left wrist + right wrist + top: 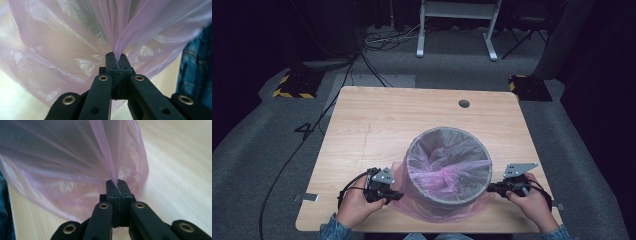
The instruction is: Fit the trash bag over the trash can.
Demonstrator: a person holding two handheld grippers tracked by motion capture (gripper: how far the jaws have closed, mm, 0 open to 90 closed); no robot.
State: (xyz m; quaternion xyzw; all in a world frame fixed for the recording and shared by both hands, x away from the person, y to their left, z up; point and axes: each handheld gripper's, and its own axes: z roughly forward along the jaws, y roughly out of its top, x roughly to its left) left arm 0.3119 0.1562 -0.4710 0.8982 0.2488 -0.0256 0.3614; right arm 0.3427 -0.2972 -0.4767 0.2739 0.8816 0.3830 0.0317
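A round grey mesh bin [449,197] stands on the wooden table [377,120], near its front edge. A thin pink plastic bag [447,170] lines it and drapes over the rim down its outside. My left gripper [398,195] is at the bin's lower left, shut on a pinch of the pink bag [75,45]. At the lower right of the bin, my right gripper [489,189] is shut on the bag's film [62,165] too. In both gripper views the film fans out tight from between the closed jaws.
A small round cable hole [464,103] sits near the table's far edge. Beyond the table are a white desk frame [457,25], cables on the carpet [377,40] and two yellow-and-black striped blocks [292,85]. Blue denim [197,65] shows at the near side.
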